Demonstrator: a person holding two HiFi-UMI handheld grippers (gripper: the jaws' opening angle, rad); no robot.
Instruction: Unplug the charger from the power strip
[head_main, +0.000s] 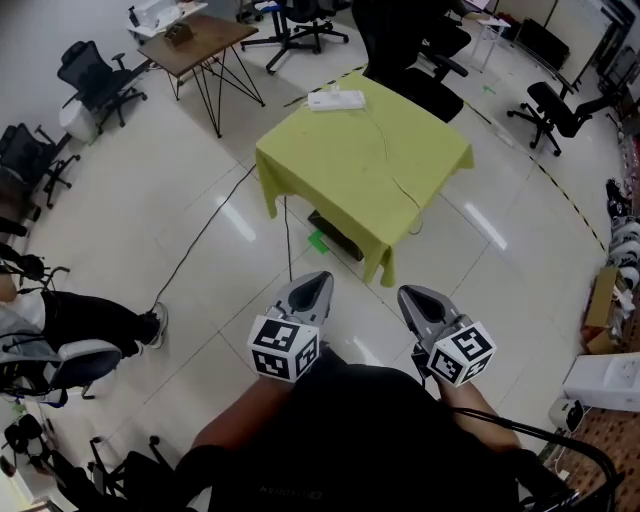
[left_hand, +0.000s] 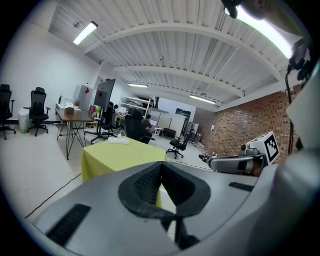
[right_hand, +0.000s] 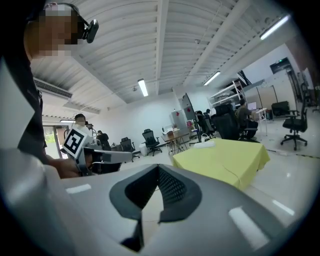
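A white power strip (head_main: 336, 99) lies at the far edge of a table draped in a yellow-green cloth (head_main: 350, 170); a thin cable (head_main: 392, 170) runs from it over the cloth to the front right edge. The plug is too small to make out. Both grippers are held close to my body, well short of the table. My left gripper (head_main: 318, 277) and right gripper (head_main: 408, 293) are shut with nothing in them. The left gripper view shows closed jaw tips (left_hand: 160, 166) and the strip (left_hand: 118, 141) far off. The right gripper view shows closed tips (right_hand: 158, 168) and the strip (right_hand: 205, 144).
A black box (head_main: 335, 235) sits on the floor under the table, and a black cable (head_main: 200, 235) trails off to the left. A wooden table (head_main: 205, 40) and office chairs (head_main: 95, 80) ring the room. A seated person's leg (head_main: 95, 320) is at left; boxes (head_main: 600, 300) at right.
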